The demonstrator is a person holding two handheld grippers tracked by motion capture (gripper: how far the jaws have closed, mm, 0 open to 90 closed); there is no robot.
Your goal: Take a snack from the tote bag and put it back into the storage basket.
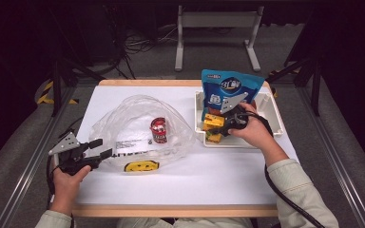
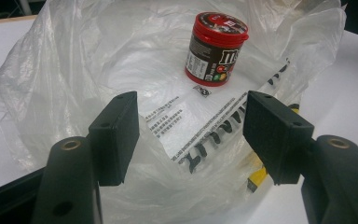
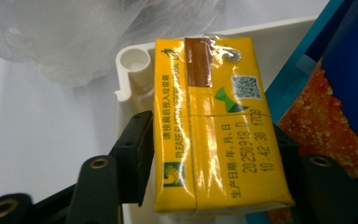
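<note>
The jaws of the right gripper are being seen on the 2 sides of a yellow carton, 1 pad at each long side; whether the pads are pressing on it cannot be told. The carton is being kept at the near left corner of a white tray, just in front of a blue pouch standing upright in that tray. The jaws of the left gripper are being held spread, with nothing pinched, at the mouth of a clear plastic bag lying on the white table. Farther in, a red-lidded jar is being seen upright inside the bag, well apart from the tray.
</note>
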